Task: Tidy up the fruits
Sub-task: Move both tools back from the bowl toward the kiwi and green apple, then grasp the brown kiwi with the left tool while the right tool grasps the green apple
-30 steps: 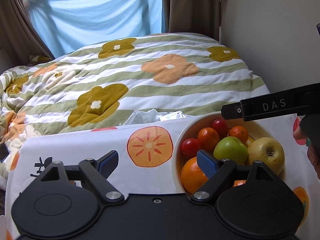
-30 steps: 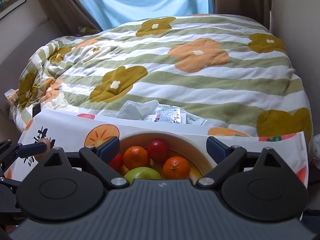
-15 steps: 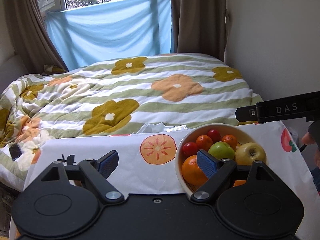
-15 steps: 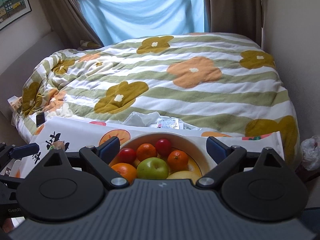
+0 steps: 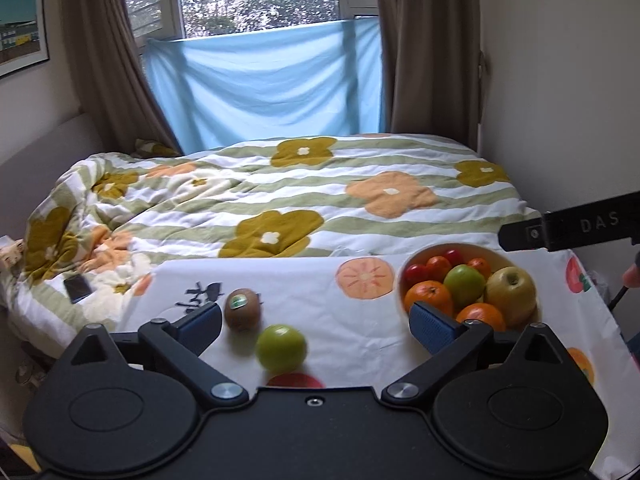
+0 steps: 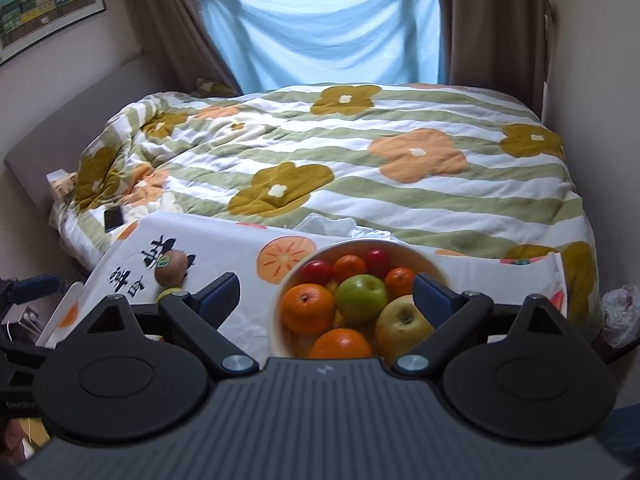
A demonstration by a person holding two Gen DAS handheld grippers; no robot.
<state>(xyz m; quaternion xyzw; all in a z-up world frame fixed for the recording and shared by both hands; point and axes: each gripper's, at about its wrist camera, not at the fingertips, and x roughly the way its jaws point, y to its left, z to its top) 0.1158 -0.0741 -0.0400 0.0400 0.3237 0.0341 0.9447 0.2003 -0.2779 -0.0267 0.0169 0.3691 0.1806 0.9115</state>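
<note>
With the left gripper [image 5: 316,322] jaws opening on nothing and the right gripper [image 6: 326,292] spread empty, the round green fruit [image 5: 281,348] left of the cream ceramic bowl [image 6: 280,332] is risking rolling off the fruit-print cloth [image 5: 352,320].

The left gripper [image 5: 316,322] pointed forward and downward, its jaws opening wide with nothing pressed between the blue pads [image 5: 430,326]. The right gripper [image 6: 326,296] tilted down likewise, jaws spread and gripping nothing. In the left wrist view the right gripper's black finger reached in from the right edge (a fingertip of the person's hand [image 5: 631,276] showed just below it).
</note>
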